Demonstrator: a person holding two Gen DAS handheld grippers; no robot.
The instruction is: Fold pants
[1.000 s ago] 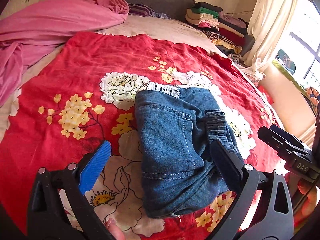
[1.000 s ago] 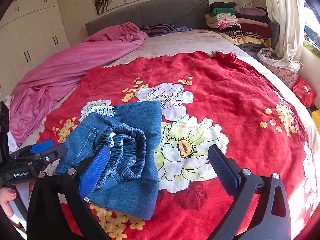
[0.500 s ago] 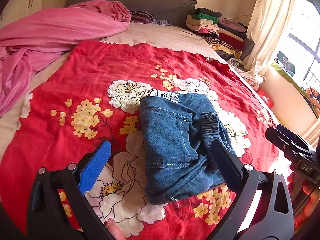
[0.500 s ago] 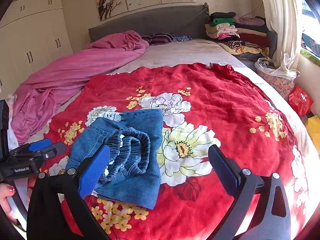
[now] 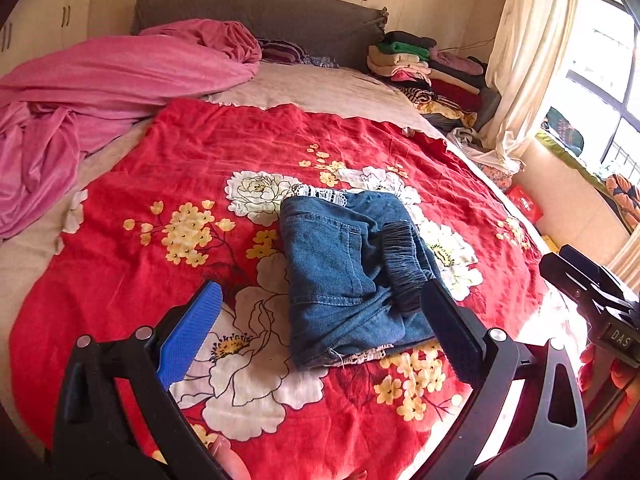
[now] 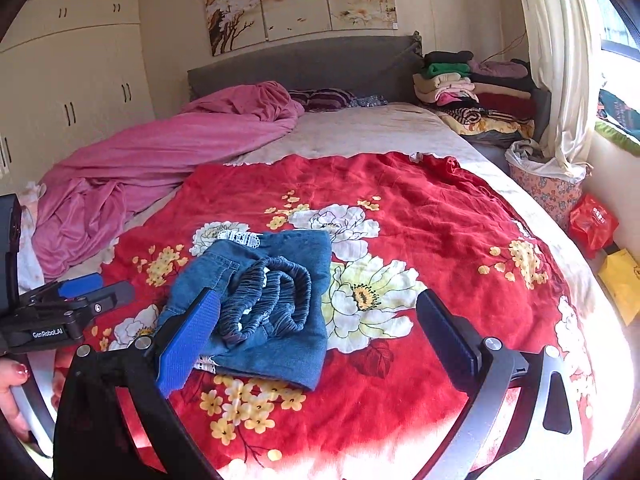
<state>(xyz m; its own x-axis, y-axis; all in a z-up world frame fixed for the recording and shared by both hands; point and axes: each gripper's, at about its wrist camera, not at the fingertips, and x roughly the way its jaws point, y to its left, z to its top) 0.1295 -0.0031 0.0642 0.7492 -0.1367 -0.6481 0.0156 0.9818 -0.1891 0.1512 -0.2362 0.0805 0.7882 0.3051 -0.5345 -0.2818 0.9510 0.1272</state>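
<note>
Folded blue denim pants (image 5: 352, 272) lie in a compact bundle on the red floral bedspread (image 5: 200, 160), elastic waistband on top and white lace trim at the far and near edges. They also show in the right wrist view (image 6: 268, 300). My left gripper (image 5: 320, 320) is open and empty, held above the bed just short of the bundle. My right gripper (image 6: 316, 328) is open and empty, pulled back over the bundle's near right side. Each gripper shows in the other's view: the right one (image 5: 592, 292), the left one (image 6: 68, 304).
A pink blanket (image 5: 100, 92) is heaped at the far left of the bed. A stack of folded clothes (image 6: 468, 88) sits at the far right by the grey headboard (image 6: 304, 64). A curtain (image 6: 560, 60), a floral basket (image 6: 544, 184) and bags stand beside the bed's right edge.
Both grippers have drawn back and up from the pants, so the bundle looks smaller and more of the room shows. The pants have not moved.
</note>
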